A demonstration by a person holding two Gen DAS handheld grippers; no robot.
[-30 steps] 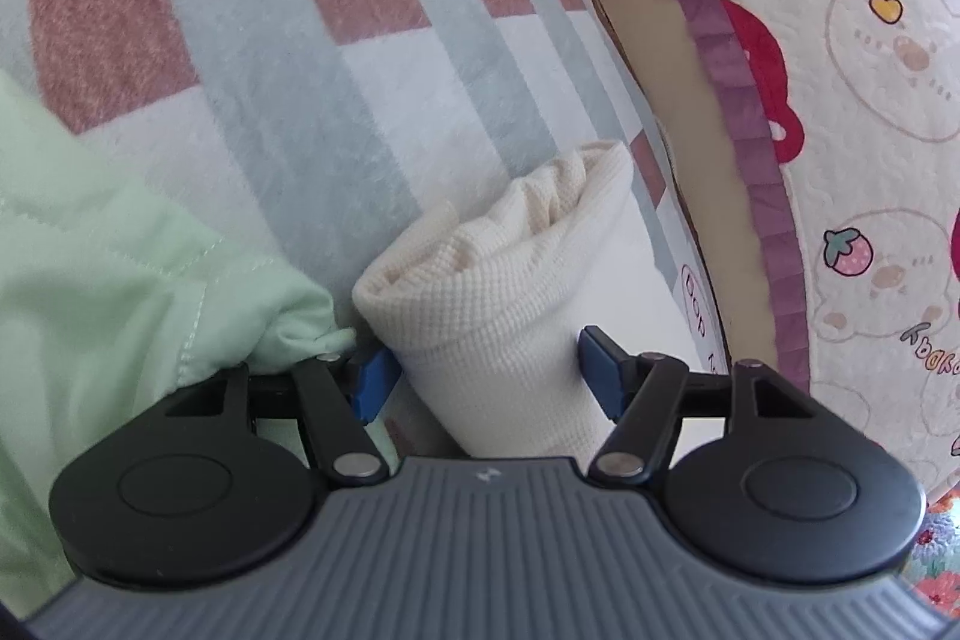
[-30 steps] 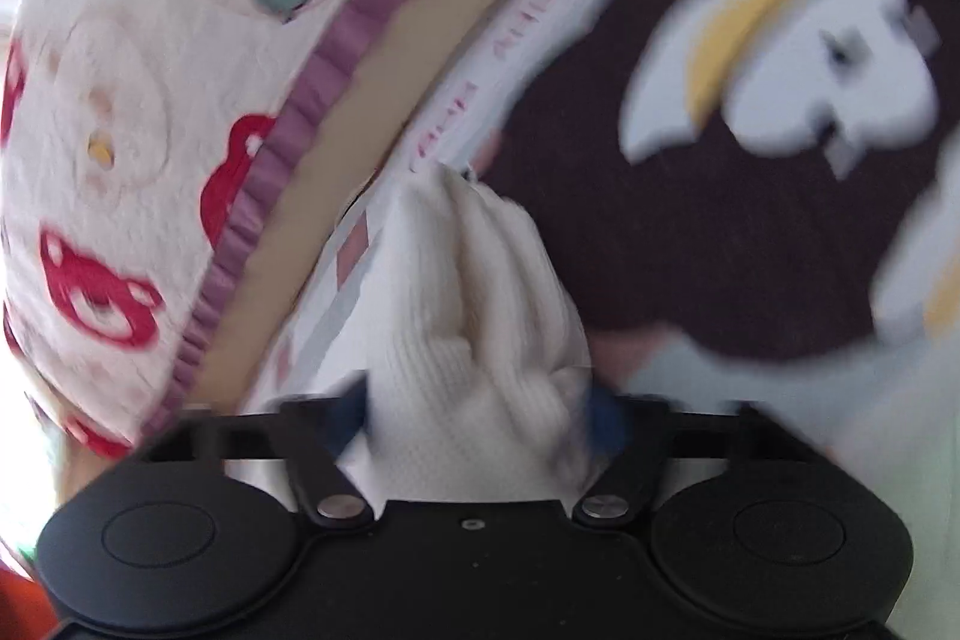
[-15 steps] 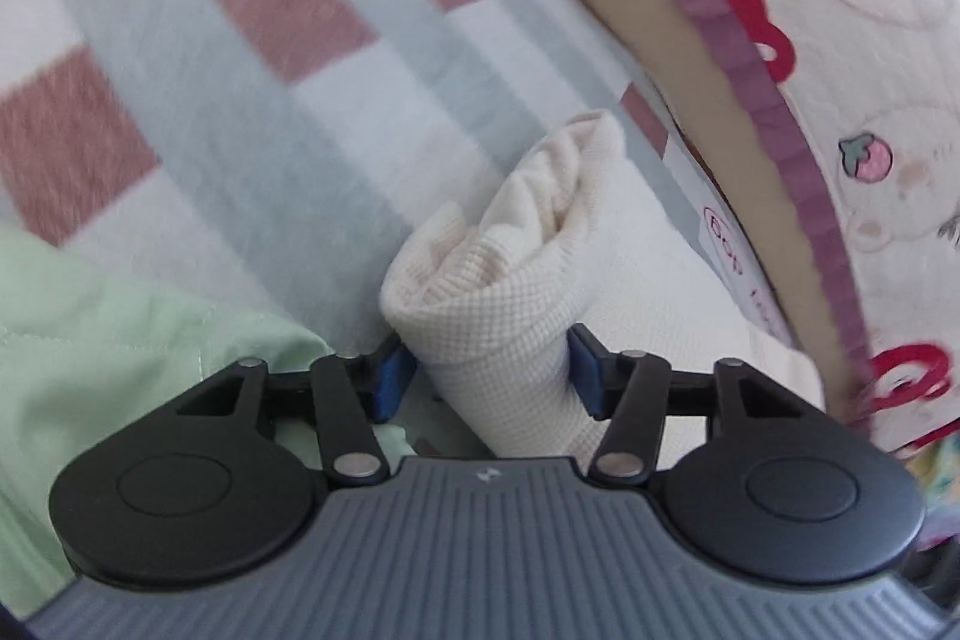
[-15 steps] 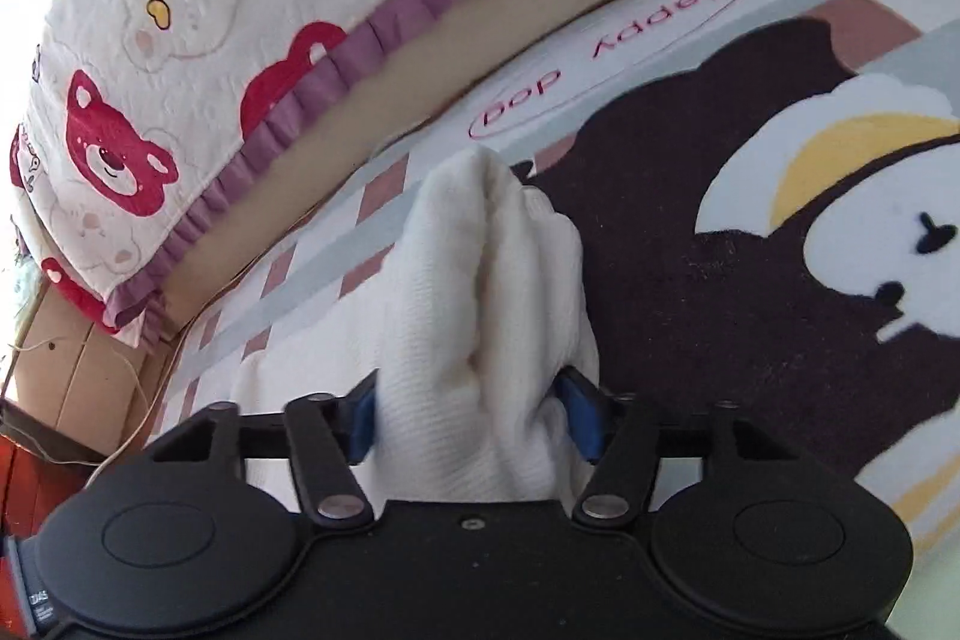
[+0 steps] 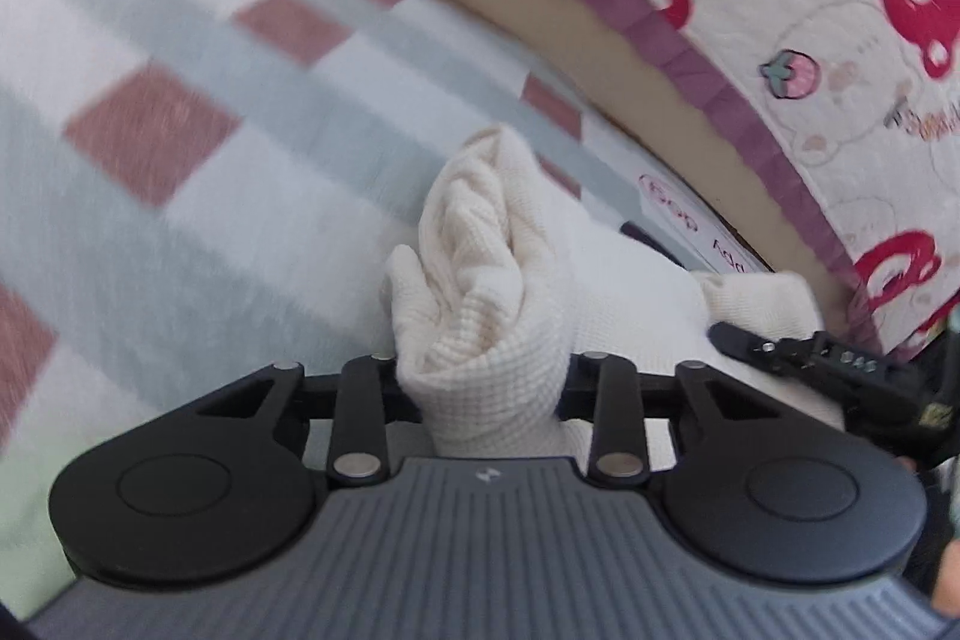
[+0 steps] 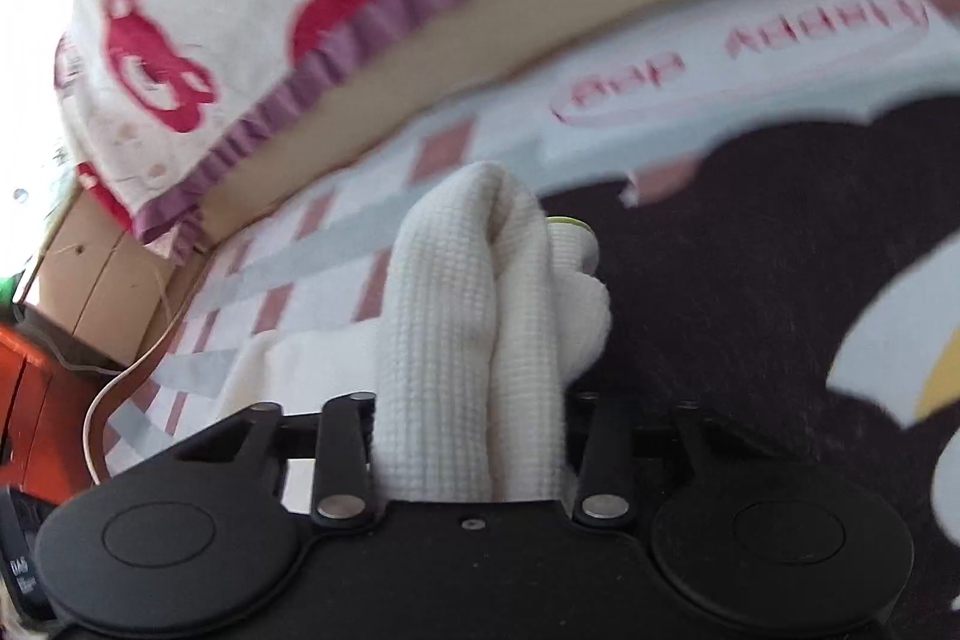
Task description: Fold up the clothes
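A checked grey, white and dusky-pink blanket (image 5: 198,172) spreads under the cream waffle-knit garment (image 5: 498,316) — bunched above it, beside a bear-print quilt (image 6: 180,22). Left hand-held gripper (image 5: 483,388) and right hand-held gripper (image 6: 471,430) each clamp a garment fold.

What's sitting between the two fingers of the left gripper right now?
A bunched fold of the cream waffle-knit garment, clamped in the left gripper, seen in the left wrist view.
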